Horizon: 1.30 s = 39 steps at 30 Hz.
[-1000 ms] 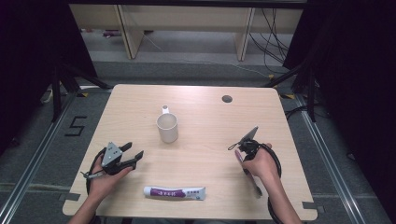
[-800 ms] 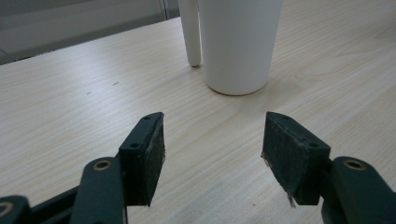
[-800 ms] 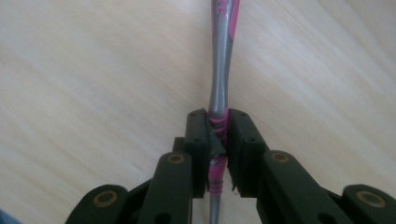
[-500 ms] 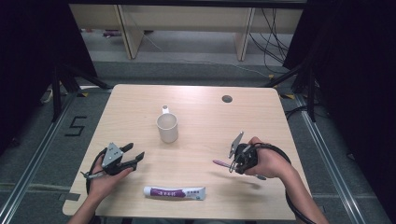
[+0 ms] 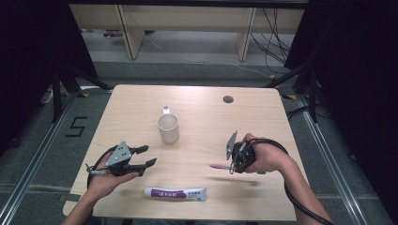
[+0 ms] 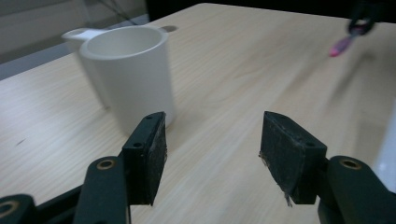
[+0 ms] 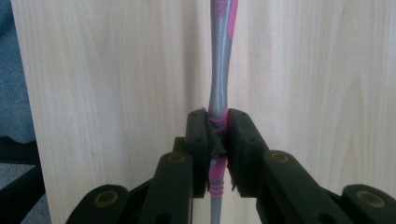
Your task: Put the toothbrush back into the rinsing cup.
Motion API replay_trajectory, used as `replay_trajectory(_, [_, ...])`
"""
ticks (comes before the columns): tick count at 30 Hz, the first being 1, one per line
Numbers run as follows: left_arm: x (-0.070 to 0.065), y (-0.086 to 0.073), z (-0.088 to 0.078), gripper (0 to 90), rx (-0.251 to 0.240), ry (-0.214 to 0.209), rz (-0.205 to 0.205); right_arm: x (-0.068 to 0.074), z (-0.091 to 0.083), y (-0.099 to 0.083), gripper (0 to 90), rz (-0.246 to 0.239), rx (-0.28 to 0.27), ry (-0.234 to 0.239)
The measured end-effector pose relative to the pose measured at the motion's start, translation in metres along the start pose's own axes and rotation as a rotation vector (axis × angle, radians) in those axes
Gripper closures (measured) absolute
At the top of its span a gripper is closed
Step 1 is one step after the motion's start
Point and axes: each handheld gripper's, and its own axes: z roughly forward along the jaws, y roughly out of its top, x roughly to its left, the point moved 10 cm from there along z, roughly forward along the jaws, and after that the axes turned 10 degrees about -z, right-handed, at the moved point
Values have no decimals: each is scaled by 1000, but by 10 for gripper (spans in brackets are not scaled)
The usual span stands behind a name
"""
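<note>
Two jaws of right gripper (image 7: 217,135) clamp toothbrush (image 7: 219,56); left gripper (image 6: 212,158) gapes.

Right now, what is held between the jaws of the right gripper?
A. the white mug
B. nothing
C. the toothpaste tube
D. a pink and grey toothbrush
D: in the right gripper view the right gripper has its jaws shut on the handle of the pink and grey toothbrush, while the white mug and the toothpaste tube rest on the table.
</note>
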Motion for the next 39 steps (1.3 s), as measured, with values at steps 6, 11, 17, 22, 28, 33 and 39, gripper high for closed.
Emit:
replay_trajectory(6, [-29,15,17,404,35,-105,89,-4,-4,8,795,-14,-1,1])
replay_trajectory(11, [-48,20,38,411,61,-166,155,-6,-7,20,796,-27,-22,12])
replay_trajectory(17, [-63,21,57,419,100,-236,187,-11,-8,32,796,-97,-31,9])
replay_trajectory(22, [-72,22,71,459,123,-286,215,-9,-9,42,796,-99,-38,26])
replay_trajectory(28, [-80,22,86,463,165,-317,260,-6,-10,51,796,-85,-32,39])
replay_trajectory(33, [-87,21,92,485,176,-342,299,-7,-8,63,796,-157,-65,52])
replay_trajectory(39, [-91,20,99,550,178,-351,345,-6,-9,64,796,-116,-18,50])
